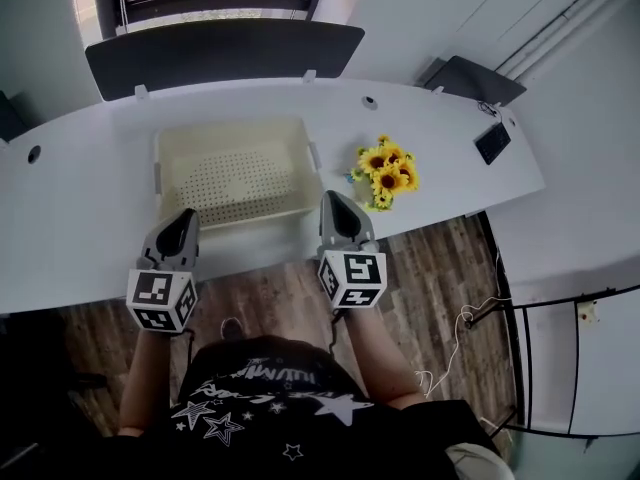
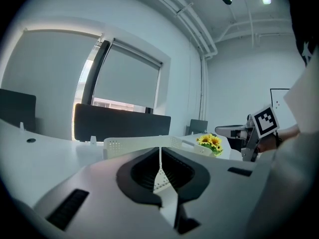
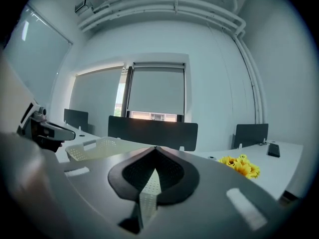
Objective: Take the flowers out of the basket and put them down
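A bunch of yellow flowers lies on the white desk, just right of the cream perforated basket. The basket has nothing in it. My left gripper hovers at the desk's front edge below the basket's left corner, shut with nothing held. My right gripper sits at the front edge below the basket's right corner, left of the flowers and apart from them, also shut and empty. The flowers show to the right in the left gripper view, and the flowers sit low right in the right gripper view.
A dark partition screen runs along the desk's back edge. A small black device lies at the desk's right end, and a dark chair back stands behind it. Wooden floor lies below the desk's front edge.
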The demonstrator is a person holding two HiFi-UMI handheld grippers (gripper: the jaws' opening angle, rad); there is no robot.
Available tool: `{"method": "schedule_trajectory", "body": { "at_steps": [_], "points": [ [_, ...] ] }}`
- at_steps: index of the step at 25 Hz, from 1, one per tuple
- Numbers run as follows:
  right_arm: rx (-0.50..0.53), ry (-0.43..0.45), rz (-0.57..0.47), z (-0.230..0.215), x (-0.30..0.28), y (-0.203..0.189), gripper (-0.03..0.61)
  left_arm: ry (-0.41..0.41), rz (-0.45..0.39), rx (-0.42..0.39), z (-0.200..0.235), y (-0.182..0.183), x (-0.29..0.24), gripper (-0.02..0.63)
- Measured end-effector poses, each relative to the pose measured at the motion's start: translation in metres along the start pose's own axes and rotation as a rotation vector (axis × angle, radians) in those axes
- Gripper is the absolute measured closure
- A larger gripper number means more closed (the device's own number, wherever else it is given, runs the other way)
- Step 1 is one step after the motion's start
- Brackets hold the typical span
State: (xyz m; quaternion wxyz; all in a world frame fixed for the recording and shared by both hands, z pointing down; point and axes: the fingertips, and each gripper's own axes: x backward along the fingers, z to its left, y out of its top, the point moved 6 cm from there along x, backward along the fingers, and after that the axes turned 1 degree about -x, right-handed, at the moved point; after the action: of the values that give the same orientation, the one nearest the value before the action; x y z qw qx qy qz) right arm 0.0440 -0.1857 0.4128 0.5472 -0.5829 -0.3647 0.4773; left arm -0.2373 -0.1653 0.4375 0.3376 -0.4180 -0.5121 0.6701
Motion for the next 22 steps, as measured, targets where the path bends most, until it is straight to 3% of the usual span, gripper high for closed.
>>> {"method": "schedule_trajectory", "body": {
  "at_steps": [4, 14, 18, 22],
  "points": [
    [0.044, 0.073, 0.031, 0.004, 0.012, -0.006, 0.577, 0.015, 0.013, 0.01, -0.021, -0.003, 0.005, 0.594],
    [0.036, 0.156, 0.077, -0.015, 0.062, -0.025, 0.577, 0.048, 0.039, 0.02, -0.082, -0.018, 0.031, 0.594],
    [0.022, 0.249, 0.175, -0.015, 0.087, -0.043, 0.577, 0.063, 0.044, 0.024, -0.112, -0.028, 0.049, 0.594],
    [-0.012, 0.323, 0.164, -0.012, 0.119, -0.051, 0.577, 0.076, 0.041, 0.016, -0.14, -0.037, 0.072, 0.594]
  ]
}}
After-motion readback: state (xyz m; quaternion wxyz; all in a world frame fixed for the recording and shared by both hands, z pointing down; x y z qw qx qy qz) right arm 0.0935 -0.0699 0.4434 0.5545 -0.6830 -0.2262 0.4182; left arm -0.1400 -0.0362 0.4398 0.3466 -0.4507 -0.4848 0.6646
